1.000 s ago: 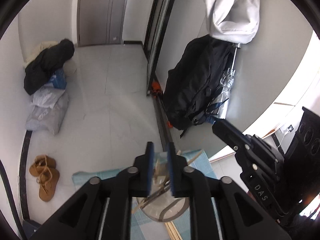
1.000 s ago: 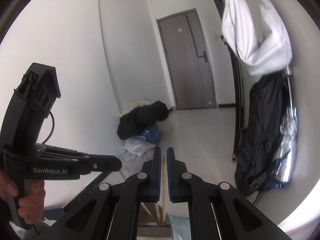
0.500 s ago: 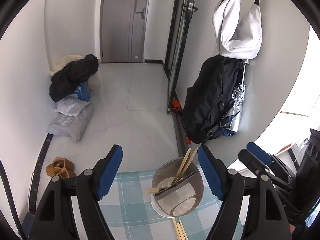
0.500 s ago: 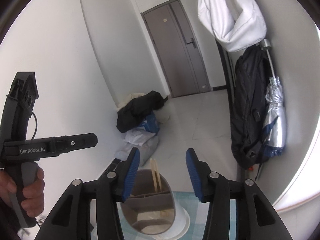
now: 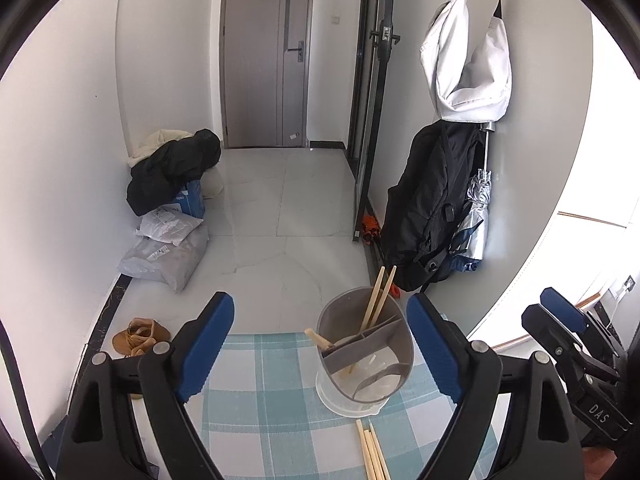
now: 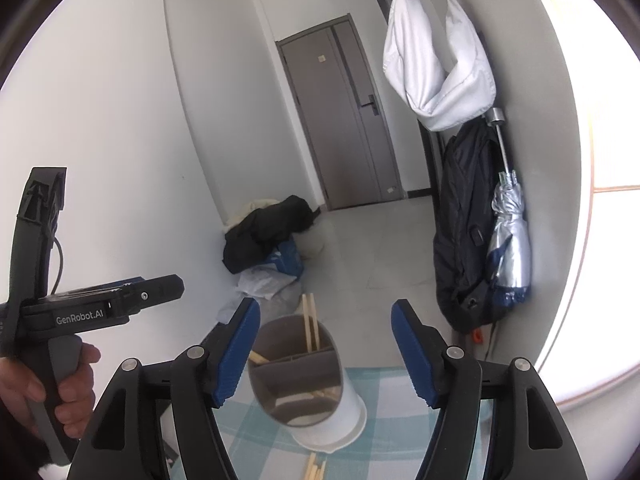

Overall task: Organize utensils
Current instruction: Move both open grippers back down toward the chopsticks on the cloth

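The left claw stands wide with nothing between its blue pads; its jaws have just been opening. Below it the bench's blue-and-white checked cloth ends in a straight far edge, and beyond that lies open pale tiled floor running to a grey door. The cloth to the left of the holder is bare.

The round grey utensil holder with inner dividers, seated in a white plastic base, stands near the cloth's far edge, framed between the left claw's fingers but touching neither. Two pale wooden chopsticks stand in its far compartment, long axes nearly upright, tips leaning up and slightly right past the rim. A wooden handle lies over the left rim, pointing up-left; what it belongs to is hidden inside. Several loose wooden chopsticks lie on the cloth just in front of the holder, pointing towards it, their near ends cut off by the frame.

The right claw is also wide and empty, jaws just opened, the holder showing between its fingers without contact. At the right wrist view's left edge a person's hand grips the other tool's handle. To the right, a black jacket and a white bag hang on the wall.
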A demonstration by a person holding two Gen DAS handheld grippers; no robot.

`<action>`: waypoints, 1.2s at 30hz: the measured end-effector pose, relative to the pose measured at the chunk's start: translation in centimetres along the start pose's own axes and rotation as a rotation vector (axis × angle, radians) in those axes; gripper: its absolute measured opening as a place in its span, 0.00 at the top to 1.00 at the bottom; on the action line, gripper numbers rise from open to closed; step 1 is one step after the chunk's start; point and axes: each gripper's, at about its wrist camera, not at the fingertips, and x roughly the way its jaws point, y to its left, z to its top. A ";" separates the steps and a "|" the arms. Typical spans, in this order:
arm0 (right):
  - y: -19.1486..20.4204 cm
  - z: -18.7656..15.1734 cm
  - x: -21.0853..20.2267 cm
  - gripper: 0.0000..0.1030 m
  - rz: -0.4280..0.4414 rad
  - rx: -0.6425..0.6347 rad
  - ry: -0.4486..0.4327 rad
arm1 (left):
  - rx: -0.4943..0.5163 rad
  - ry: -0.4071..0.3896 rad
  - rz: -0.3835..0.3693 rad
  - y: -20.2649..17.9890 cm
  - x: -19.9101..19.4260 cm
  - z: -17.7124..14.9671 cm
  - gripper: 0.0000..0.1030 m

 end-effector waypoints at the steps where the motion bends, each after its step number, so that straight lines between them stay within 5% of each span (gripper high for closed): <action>1: 0.1 -0.3 -0.4 0.30 -0.006 -0.007 -0.002 | -0.001 -0.010 0.017 0.0 -0.3 -0.3 0.16; 6: 0.8 -1.9 -1.7 0.29 -0.023 -0.036 0.001 | -0.038 -0.084 0.077 0.5 -1.6 -2.0 0.06; 15: 1.5 -5.5 -2.5 0.26 -0.052 -0.056 0.030 | -0.025 -0.110 0.072 0.8 -1.9 -5.7 0.05; 36: 0.6 -14.1 0.8 0.26 -0.104 -0.057 0.289 | -0.043 0.019 0.064 1.5 3.7 -14.8 0.06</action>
